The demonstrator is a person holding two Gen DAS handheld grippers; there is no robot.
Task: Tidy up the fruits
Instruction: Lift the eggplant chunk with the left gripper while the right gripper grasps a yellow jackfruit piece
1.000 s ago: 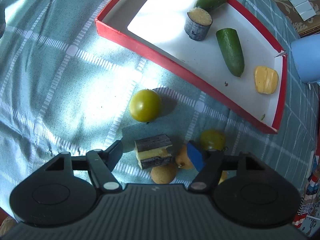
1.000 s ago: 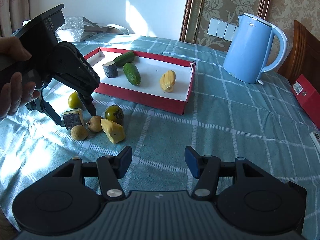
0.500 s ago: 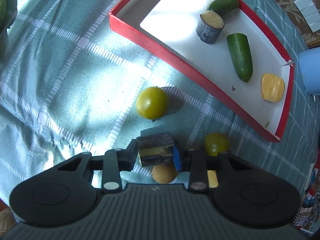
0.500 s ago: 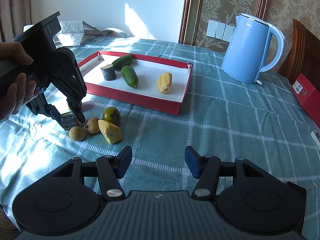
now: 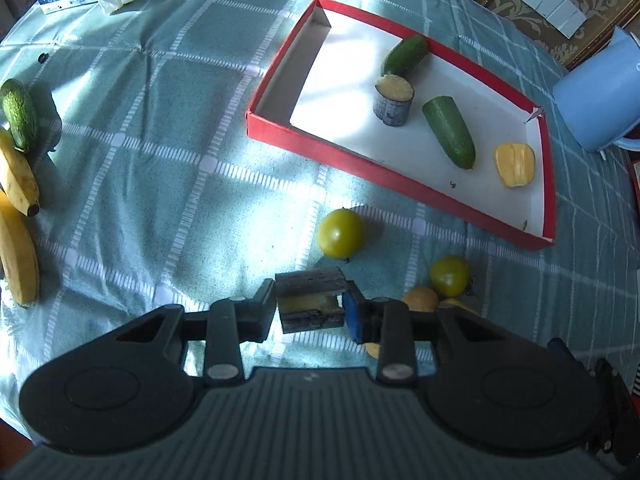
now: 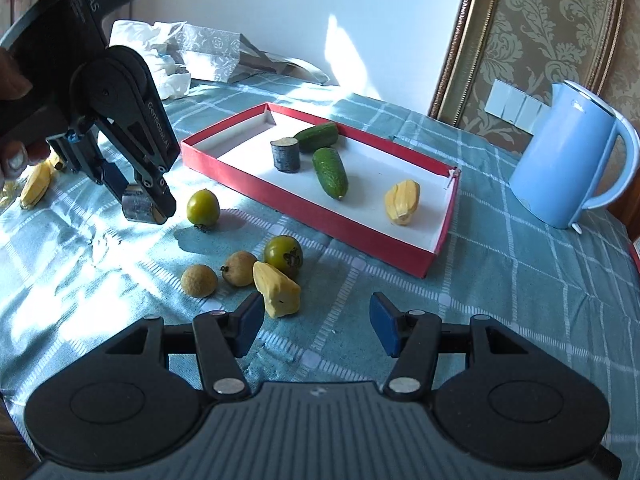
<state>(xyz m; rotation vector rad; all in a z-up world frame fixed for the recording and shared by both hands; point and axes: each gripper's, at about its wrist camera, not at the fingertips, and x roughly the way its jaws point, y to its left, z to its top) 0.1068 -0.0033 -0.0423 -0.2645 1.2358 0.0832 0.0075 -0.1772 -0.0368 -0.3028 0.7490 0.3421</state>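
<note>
A round table under a teal checked tablecloth (image 5: pixel 168 128) carries the sorting job, which by the look of it stands roughly at its midpoint. The shallow red cardboard tray with a white floor (image 5: pixel 360 162), lying toward the table's far side near the pale blue plastic kettle (image 6: pixel 568 160), already holds four pieces: two dark green cucumbers (image 5: pixel 449 131), a grey-skinned cane stub with a pale cut top (image 5: pixel 393 104) and a yellow ribbed jackfruit pod (image 5: pixel 515 164) in the tray's right-hand corner. Yellow bananas (image 5: pixel 18 184) with a third green cucumber lying across them wait at the table's left edge. Between the tray's near wall and the table's near edge lie a yellow-green round tomato (image 5: pixel 341 233), a darker green tomato (image 6: pixel 284 256), a second yellow jackfruit pod (image 6: pixel 278 290) and two tan round longans (image 6: pixel 199 280). The left gripper (image 5: pixel 310 312), in a person's hand, is clamped narrow on a grey-barked cane segment with a yellow core (image 5: pixel 310 300) and holds it clear of the cloth, short of the tray's near wall. The right gripper (image 6: pixel 316 326) hangs half-spread and empty just beside the second jackfruit pod. Judging from the spread, the lifted segment and eight or so loose pieces have yet to reach the tray.
</note>
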